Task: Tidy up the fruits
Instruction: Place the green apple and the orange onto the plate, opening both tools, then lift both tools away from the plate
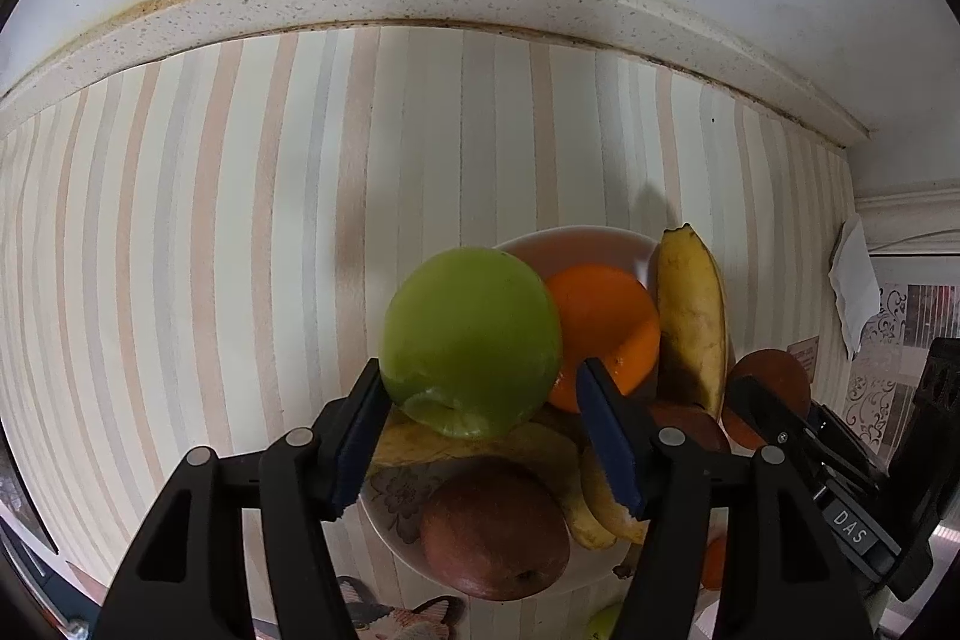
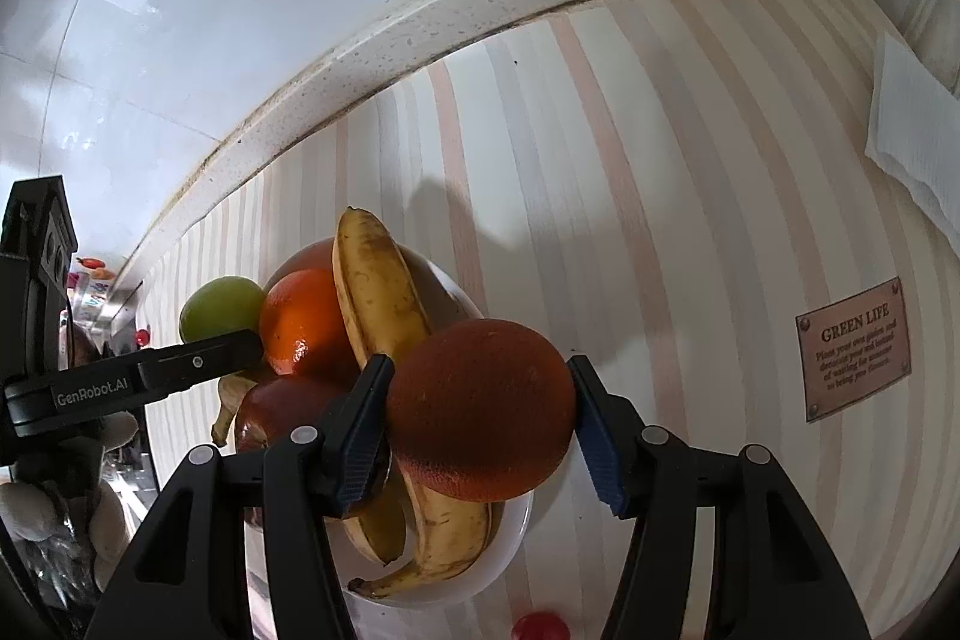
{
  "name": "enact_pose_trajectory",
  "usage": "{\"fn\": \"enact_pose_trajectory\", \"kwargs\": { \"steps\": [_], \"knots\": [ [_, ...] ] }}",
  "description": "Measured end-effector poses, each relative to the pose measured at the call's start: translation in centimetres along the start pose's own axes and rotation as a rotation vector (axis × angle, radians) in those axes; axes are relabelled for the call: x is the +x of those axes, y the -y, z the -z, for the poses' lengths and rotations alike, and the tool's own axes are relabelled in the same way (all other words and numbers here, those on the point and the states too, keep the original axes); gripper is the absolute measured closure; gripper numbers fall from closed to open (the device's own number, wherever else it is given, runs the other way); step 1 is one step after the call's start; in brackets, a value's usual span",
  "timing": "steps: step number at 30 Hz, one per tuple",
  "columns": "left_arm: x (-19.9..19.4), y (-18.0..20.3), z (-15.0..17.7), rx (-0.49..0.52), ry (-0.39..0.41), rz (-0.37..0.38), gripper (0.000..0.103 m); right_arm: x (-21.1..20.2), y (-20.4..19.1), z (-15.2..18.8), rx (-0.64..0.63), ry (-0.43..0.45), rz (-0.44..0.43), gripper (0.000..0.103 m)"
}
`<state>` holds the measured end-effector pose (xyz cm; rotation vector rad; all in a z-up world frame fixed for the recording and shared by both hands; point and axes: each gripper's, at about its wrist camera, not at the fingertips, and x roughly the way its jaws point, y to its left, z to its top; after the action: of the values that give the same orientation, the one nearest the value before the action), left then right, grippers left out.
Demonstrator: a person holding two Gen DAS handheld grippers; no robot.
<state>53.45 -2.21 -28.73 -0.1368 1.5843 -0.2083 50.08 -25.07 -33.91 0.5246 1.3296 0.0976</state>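
Left wrist view: the left claw (image 1: 489,436) stands apart around a green apple (image 1: 471,343); its right pad is clear of the fruit, which rests on the pile in the white plate (image 1: 384,520) on the striped table (image 1: 210,220). Right wrist view: the right claw (image 2: 480,427) brackets a dark orange (image 2: 480,412) atop the bananas (image 2: 384,292); the left pad touches, the right pad stands just off.

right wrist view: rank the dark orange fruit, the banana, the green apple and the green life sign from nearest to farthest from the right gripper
1. Dark orange fruit: between the right gripper fingers.
2. Banana: just left, on the plate's fruit pile.
3. Green apple and GREEN LIFE sign: far left and far right; too close to call.
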Motion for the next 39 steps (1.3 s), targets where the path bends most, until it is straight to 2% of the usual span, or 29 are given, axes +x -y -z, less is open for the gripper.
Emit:
{"fn": "enact_pose_trajectory", "kwargs": {
  "steps": [9,11,13,17,19,23,28,35,39],
  "knots": [
    [-1.6,-0.4,0.1,-0.007,0.038,0.013,0.039,-0.2,0.2,0.2,0.011,-0.008,0.016,0.034],
    [-2.1,-0.4,0.2,-0.003,0.056,0.019,0.036,-0.4,0.2,0.3,0.011,-0.005,0.018,0.029],
    [-2.6,-0.3,0.3,0.005,0.07,0.019,0.028,-0.6,0.1,0.3,0.012,-0.005,0.02,0.023],
    [-3.6,0.1,0.6,0.018,0.101,0.012,0.027,-1.3,-0.2,0.4,0.001,0.0,0.02,0.014],
    [-4.1,0.2,0.8,0.028,0.117,-0.001,0.013,-1.6,-0.4,0.5,-0.008,-0.007,0.022,0.009],
    [-5.3,0.3,1.6,0.037,0.155,-0.031,0.011,-2.4,-1.2,1.1,-0.038,-0.014,0.06,0.008],
    [-7.0,-0.1,3.3,0.031,0.207,-0.023,0.01,-4.1,-2.6,2.5,-0.098,0.024,0.117,0.007],
    [-8.2,-0.8,8.1,0.02,0.257,-0.076,0.01,-7.3,-5.0,6.3,-0.188,0.087,0.219,0.007],
    [-8.4,-1.4,10.8,0.013,0.268,-0.093,0.01,-8.9,-6.1,8.7,-0.213,0.119,0.245,0.007]
  ]
}}
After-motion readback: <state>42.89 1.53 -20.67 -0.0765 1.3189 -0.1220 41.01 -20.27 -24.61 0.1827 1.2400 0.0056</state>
